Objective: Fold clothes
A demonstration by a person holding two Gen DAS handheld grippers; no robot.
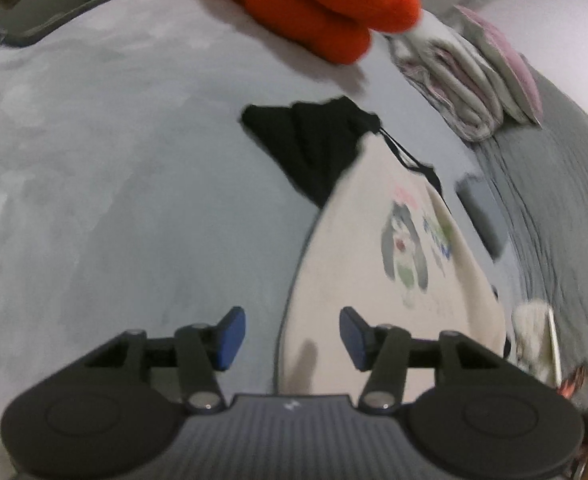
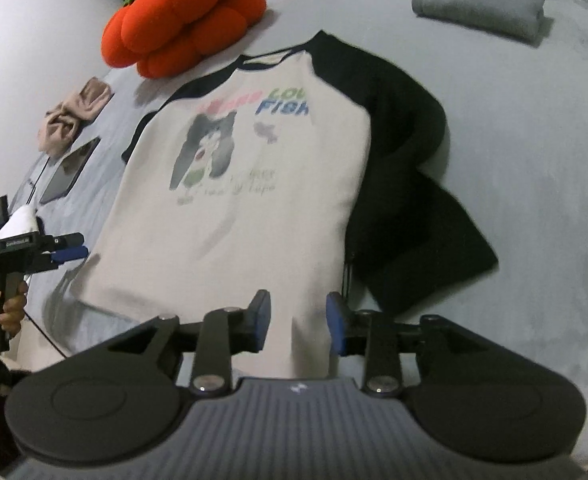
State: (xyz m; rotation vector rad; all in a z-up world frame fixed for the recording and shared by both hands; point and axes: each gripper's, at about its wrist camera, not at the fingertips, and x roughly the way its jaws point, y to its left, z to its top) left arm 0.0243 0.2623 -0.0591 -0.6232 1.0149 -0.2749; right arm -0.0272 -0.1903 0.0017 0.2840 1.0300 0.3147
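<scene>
Blue pads tip both tools. The right hand-held gripper [image 2: 299,322] has its jaws apart with nothing between them, poised over the near hem of the raglan T-shirt [image 2: 246,184]. The left hand-held gripper [image 1: 293,338] also stands parted and empty, above the shirt's left edge; in the right wrist view it shows at the far left [image 2: 68,246], held by a hand [image 2: 8,304].

Underneath is a pale grey-blue bed [image 2: 514,160] with a soft, faintly mottled cover; nothing of the room beyond it can be made out.

The shirt lies flat, print side up, its long axis running from the hem near the right gripper to the collar at the far end. Its black right sleeve [image 2: 410,184] is bent back along the body.

An orange pumpkin cushion [image 2: 182,28] sits beside the collar to the left, a folded grey garment [image 2: 482,8] far right, and a tablet [image 2: 72,170] and a crumpled beige cloth [image 2: 74,118] to the left.
</scene>
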